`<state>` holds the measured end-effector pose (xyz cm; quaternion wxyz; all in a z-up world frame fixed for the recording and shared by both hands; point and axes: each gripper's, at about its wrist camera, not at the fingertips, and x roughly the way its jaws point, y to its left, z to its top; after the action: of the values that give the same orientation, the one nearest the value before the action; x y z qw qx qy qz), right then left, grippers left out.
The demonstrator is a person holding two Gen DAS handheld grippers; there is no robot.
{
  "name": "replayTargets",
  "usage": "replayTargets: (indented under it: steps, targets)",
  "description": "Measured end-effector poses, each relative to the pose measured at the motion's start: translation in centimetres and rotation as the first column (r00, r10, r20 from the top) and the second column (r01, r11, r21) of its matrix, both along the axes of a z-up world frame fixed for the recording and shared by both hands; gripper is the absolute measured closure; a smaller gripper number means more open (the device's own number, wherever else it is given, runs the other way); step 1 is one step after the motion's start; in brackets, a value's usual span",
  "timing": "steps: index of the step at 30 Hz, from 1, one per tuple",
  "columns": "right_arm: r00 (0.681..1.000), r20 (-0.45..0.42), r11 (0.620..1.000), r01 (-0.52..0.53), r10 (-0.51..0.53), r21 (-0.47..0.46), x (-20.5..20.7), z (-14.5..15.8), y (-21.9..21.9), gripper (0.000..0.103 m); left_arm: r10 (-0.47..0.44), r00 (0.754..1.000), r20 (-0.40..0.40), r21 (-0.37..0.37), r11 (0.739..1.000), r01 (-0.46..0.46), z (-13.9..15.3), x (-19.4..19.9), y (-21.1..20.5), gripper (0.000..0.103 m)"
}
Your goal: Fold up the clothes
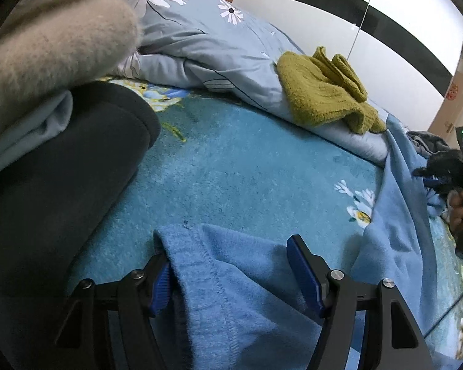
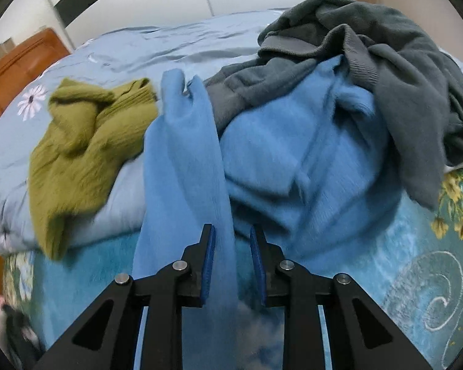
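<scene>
A light blue fleece garment (image 1: 231, 302) lies on the teal bed blanket (image 1: 231, 160). Its stitched hem runs between the wide-apart blue pads of my left gripper (image 1: 231, 265), which stands open over it; the right pad is clear of the cloth. In the right wrist view the same blue garment (image 2: 293, 160) is heaped ahead. A long strip of it (image 2: 185, 169) runs down between the narrowly parted pads of my right gripper (image 2: 233, 259). A gap shows beside the right pad, so that gripper is open.
An olive green sweater (image 2: 77, 148) lies on the pale blue flowered duvet (image 1: 206, 40). A dark grey garment (image 2: 401, 71) tops the blue heap. A stack of folded beige (image 1: 55, 46), pale blue and black clothes sits at the left. A hand (image 1: 461, 203) shows at the right edge.
</scene>
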<state>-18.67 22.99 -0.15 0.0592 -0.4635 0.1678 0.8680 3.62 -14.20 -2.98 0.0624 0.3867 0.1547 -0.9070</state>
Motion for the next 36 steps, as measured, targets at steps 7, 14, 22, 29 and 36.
replayTargets:
  steps: [7, 14, 22, 29, 36]
  targets:
    - [0.998, -0.060, 0.998, -0.025, 0.022, -0.057, 1.4, 2.5, -0.6, 0.101, -0.003, 1.000, 0.004, -0.009, 1.000, 0.003, -0.1, -0.1, 0.2, 0.031]
    - [0.973, -0.227, 0.999, 0.028, -0.037, -0.044, 9.3, 9.7, 4.5, 0.101, -0.003, 1.000, 0.007, -0.005, 1.000, 0.004, -0.1, -0.1, 0.1, 0.031]
    - [0.934, -0.281, 0.975, 0.206, -0.221, -0.082, 24.9, 9.2, 14.3, 0.101, -0.041, 0.999, 0.019, -0.003, 0.999, 0.041, -0.2, -0.5, 0.6, 0.031]
    - [0.961, -0.094, 0.955, 0.243, -0.262, -0.172, 29.4, 1.2, 16.8, 0.100, -0.059, 0.995, 0.080, 0.063, 0.997, 0.054, 0.2, -1.3, 0.1, 0.031]
    - [0.942, -0.083, 0.906, 0.285, -0.325, -0.312, 31.2, -0.4, 20.6, 0.080, -0.079, 0.990, 0.118, 0.203, 0.978, 0.054, 0.3, -1.9, -1.5, 0.031]
